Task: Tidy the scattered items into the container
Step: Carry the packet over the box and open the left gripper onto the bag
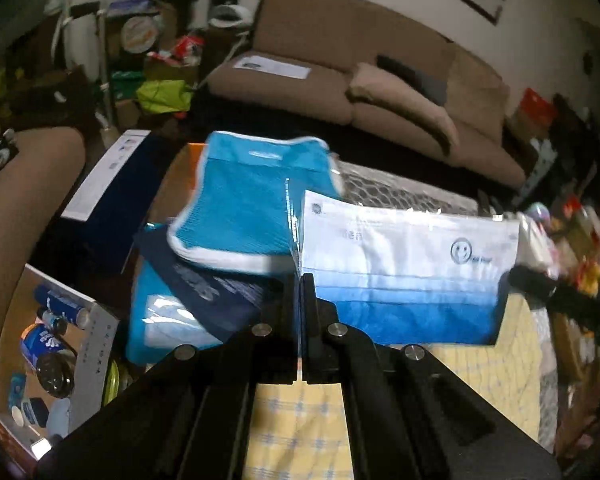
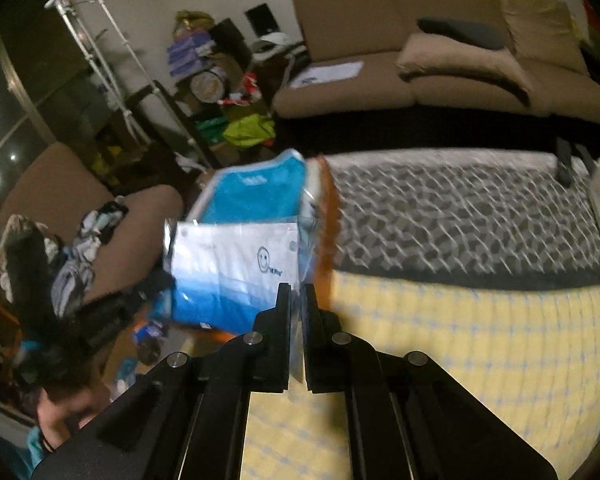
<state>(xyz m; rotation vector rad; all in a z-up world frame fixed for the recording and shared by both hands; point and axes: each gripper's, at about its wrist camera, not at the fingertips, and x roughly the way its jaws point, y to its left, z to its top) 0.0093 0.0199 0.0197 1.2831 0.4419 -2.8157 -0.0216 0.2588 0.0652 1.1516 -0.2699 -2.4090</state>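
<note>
I have both grippers clenched on one clear plastic packet of face masks (image 1: 404,268), white above and blue below. My left gripper (image 1: 300,280) pinches its left edge at centre frame in the left wrist view; my right gripper (image 2: 298,292) pinches its right edge in the right wrist view. The packet carries a smiley-face logo with small writing beside it that I cannot read. Behind it, in mid frame, sits the blue fabric container (image 1: 256,204) with white trim. Below lies a yellow checked cloth (image 2: 460,340).
</note>
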